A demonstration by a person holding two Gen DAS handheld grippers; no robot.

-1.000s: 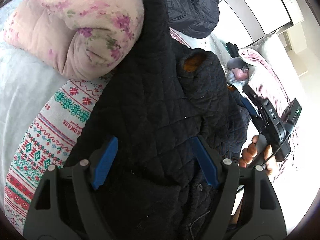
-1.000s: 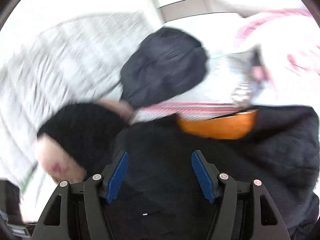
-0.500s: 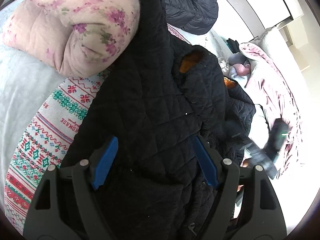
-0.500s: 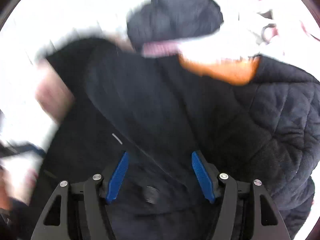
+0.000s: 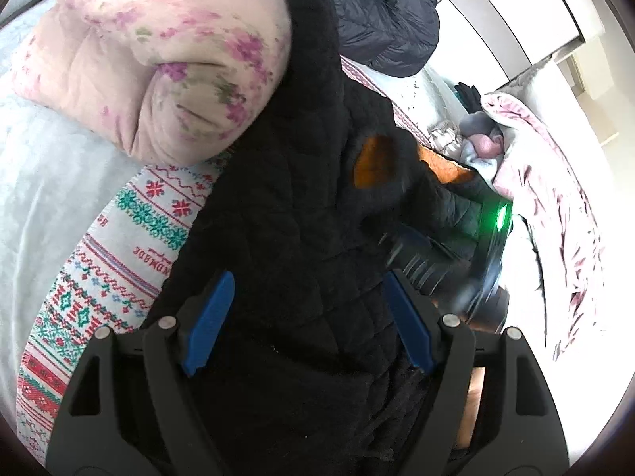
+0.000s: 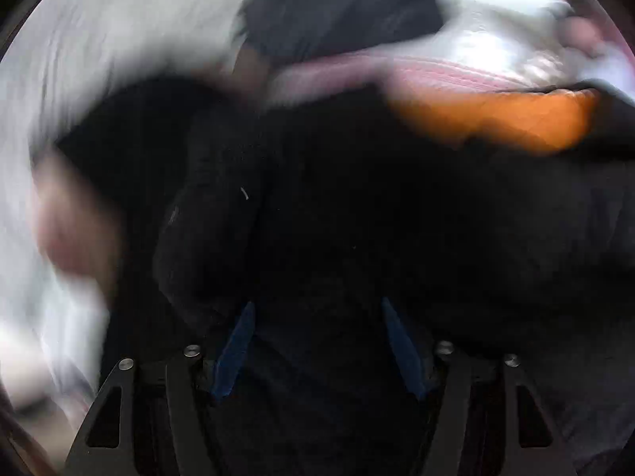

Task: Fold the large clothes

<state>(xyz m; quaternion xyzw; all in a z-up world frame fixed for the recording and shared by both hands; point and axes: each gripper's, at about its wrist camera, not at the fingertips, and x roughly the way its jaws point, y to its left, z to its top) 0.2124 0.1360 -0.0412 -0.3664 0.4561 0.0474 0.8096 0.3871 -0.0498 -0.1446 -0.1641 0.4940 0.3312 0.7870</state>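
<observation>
My left gripper and right gripper, fingers spread, hover over the black quilted coat, unfolded beside the floral pillow; folding seems barely begun.

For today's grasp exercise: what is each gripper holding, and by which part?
Nothing, as far as shown. The left gripper and right gripper stand open over the black quilted jacket; no pad presses on the fabric.

Bright daylight washes white panelled wall behind bed.

Floral pillow crowds black quilted coat on left; patterned blanket strip bare.
</observation>
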